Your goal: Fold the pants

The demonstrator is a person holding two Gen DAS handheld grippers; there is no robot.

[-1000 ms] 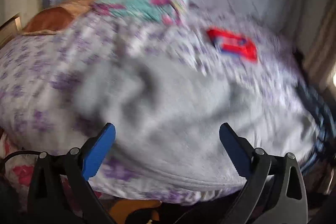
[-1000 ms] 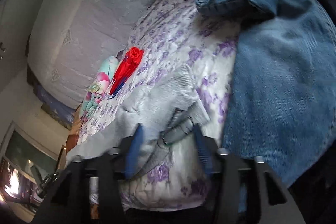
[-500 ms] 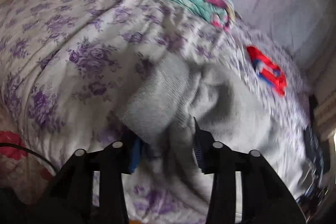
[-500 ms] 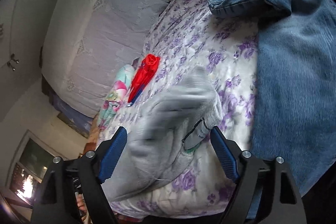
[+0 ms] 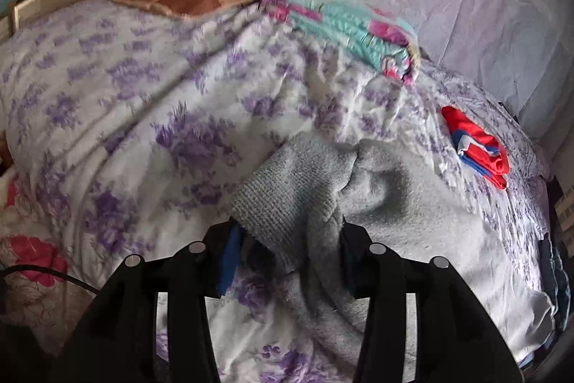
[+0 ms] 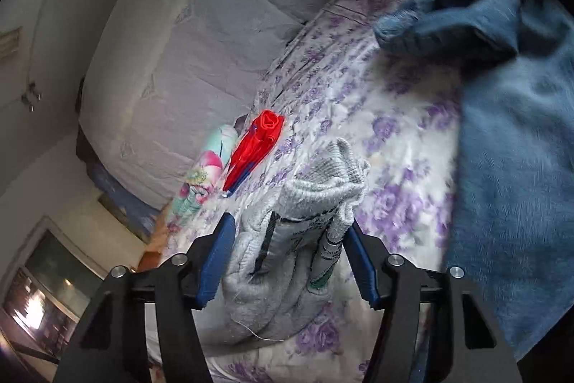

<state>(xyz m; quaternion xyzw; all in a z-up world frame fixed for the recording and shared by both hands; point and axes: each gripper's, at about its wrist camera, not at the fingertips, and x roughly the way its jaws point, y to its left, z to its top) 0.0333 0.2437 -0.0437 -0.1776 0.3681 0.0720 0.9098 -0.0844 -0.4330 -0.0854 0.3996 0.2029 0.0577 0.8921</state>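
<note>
The left gripper (image 5: 287, 250) is clamping narrow on the ribbed cuff of the soft grey fleece pants (image 5: 412, 214); a second ago its blue-padded fingers were standing wide above the blurred cloth, and half a second ago they were already closing on that cuff. The right gripper (image 6: 287, 261) is bracketing the other ribbed end of the grey pants (image 6: 323, 182), its fingers (image 6: 219, 261) drawn in against the bunched fabric and printed label, narrower than the wide spread of half a second ago; whether it is truly pinching or only touching the cloth, I cannot tell for certain.

So both ends of the garment are now being gathered, which suggests the lift-and-straighten step is starting and the fold itself is not yet made.

Outward from the fingers, the pants are lying crumpled on the white bedspread printed with purple flowers (image 5: 125, 103). A folded red and blue garment (image 5: 477, 146) is sitting near them, a turquoise and pink quilted bundle (image 5: 344, 27) farther back, and a blue fleece garment (image 6: 513, 167) is spreading just beside the right gripper.
</note>
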